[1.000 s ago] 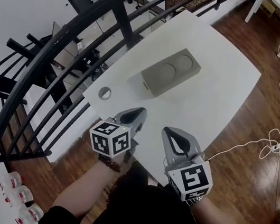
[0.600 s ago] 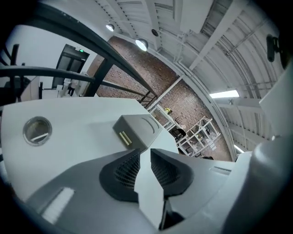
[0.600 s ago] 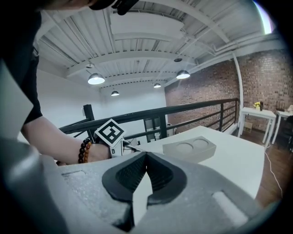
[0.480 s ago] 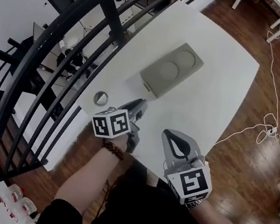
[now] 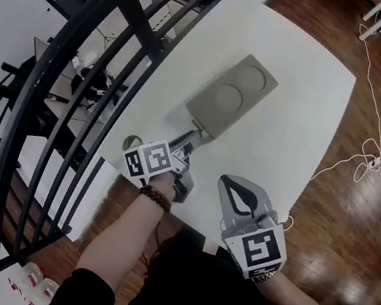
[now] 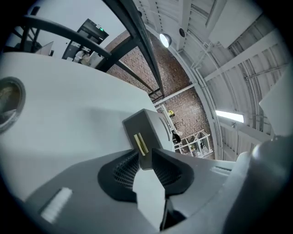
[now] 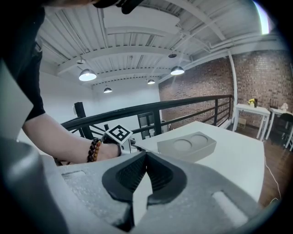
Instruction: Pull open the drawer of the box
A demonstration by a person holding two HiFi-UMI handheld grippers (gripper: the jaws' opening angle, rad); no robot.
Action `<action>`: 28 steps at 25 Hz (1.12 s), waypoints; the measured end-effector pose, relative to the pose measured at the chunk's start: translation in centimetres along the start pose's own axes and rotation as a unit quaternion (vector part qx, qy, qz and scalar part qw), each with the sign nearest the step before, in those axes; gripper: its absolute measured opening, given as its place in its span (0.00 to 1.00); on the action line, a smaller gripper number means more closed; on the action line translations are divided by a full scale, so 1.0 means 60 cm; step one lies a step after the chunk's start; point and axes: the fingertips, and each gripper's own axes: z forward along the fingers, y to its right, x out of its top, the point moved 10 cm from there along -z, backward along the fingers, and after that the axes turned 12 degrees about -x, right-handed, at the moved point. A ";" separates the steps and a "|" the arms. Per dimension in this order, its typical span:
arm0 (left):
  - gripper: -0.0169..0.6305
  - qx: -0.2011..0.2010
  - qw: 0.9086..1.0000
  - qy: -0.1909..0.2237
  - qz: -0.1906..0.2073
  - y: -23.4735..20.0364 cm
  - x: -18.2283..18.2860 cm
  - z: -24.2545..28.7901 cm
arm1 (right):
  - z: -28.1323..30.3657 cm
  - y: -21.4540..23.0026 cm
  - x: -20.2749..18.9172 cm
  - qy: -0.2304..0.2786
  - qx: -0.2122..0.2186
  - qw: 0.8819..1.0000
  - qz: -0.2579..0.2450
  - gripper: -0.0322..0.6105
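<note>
Ahead, grey box, yellow drawer tab; left gripper jaws ajar, right gripper jaws together.

Bright even light, fisheye-warped, dark corners

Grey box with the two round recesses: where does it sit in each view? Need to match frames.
Head view: the box lies diagonally, upper centre, on the white table.
Left gripper view: the box is at centre, its end face with the yellow handle just past the left gripper.
Right gripper view: the box is right of centre.
Shared landmark: the white table under the box, in all three views.
</note>
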 end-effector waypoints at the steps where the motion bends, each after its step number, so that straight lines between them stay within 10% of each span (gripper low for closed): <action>1: 0.18 -0.005 1.000 0.000 -0.009 -0.005 0.002 0.002 | 0.001 0.000 0.000 -0.002 -0.002 1.000 0.000 0.04; 14: 0.12 -0.076 0.993 -0.002 -0.091 -0.046 0.001 -0.003 | 0.003 -0.013 -0.008 -0.013 -0.027 1.000 0.003 0.04; 28: 0.11 -0.046 0.994 0.001 -0.096 -0.042 -0.002 -0.013 | -0.005 0.009 0.005 -0.007 -0.021 1.000 -0.002 0.04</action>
